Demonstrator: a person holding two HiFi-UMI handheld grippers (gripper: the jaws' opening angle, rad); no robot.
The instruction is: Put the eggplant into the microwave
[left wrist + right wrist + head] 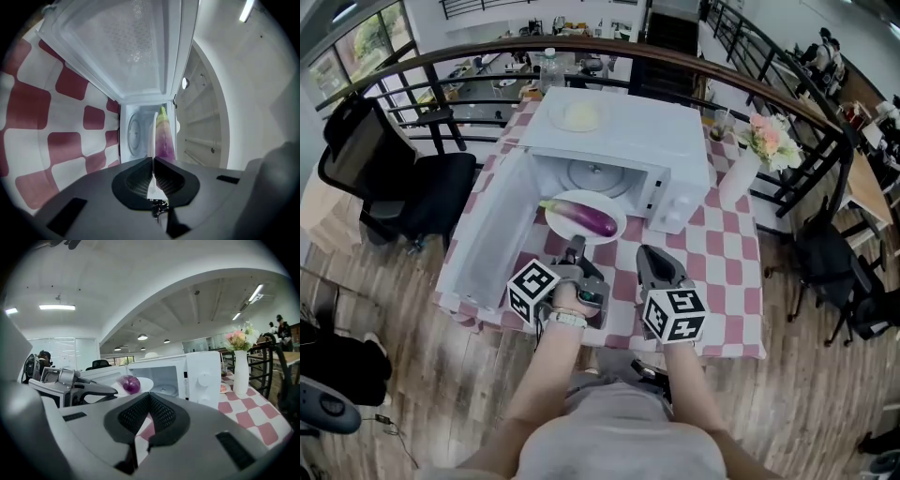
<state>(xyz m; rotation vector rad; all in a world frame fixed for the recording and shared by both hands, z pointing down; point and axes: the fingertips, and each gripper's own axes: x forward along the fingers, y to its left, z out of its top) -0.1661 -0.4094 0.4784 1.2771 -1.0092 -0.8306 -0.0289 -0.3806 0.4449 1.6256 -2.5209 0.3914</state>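
Note:
A purple eggplant (585, 217) lies on a white plate (609, 208) just in front of the white microwave's (623, 136) mouth. The microwave door (487, 239) hangs wide open to the left, and the glass turntable (598, 175) shows inside. My left gripper (576, 242) is shut on the plate's near rim. In the left gripper view the plate (152, 133) runs edge-on out of the left gripper (153, 159), with the eggplant (164, 139) beside it. My right gripper (643, 251) is shut and holds nothing, to the right of the plate. The right gripper view shows the right gripper (150, 394), the eggplant (130, 384) and the microwave (201, 376).
The red-and-white checked tablecloth (717, 253) covers the table. A white vase of flowers (741, 173) stands right of the microwave. A second plate (579, 115) sits on the microwave's top. A black office chair (403, 183) stands at the left, and a curved railing (825, 141) runs behind.

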